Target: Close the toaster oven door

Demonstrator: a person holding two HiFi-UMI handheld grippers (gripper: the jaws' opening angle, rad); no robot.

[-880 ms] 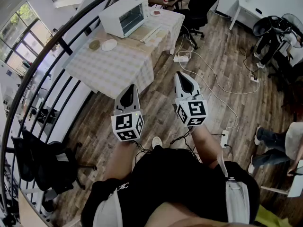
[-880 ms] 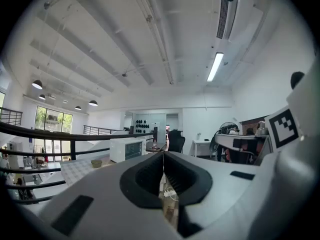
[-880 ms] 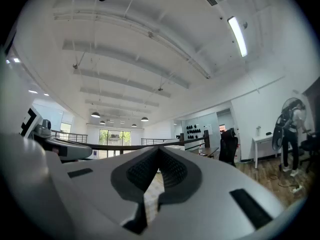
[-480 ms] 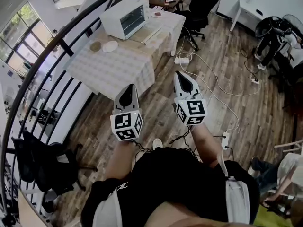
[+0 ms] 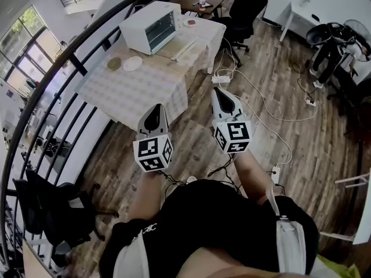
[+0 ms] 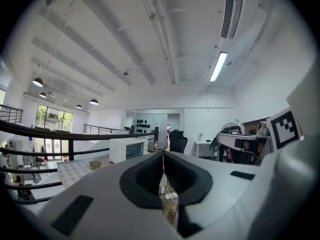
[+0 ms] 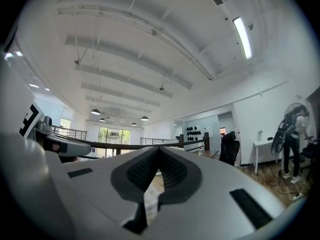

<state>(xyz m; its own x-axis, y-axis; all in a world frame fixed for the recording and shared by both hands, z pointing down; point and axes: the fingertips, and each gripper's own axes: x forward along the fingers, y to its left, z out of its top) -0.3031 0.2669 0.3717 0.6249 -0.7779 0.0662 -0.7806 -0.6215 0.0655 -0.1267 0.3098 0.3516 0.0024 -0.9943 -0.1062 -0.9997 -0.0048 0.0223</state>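
Note:
The white toaster oven stands at the far end of a checkered table, and its door appears folded down flat in front of it. It also shows small and distant as the toaster oven in the left gripper view. My left gripper and right gripper hang over the wooden floor, well short of the table. Both are shut with nothing between the jaws, as the left gripper and right gripper views confirm.
A plate and a small bowl sit on the table left of the oven. A black curved railing runs along the left. A power strip with cables lies on the floor. An office chair stands behind the table.
Both grippers have drifted slightly up and left in the head view. The seated person at the lower right edge has gone out of sight. Jaws stay shut.

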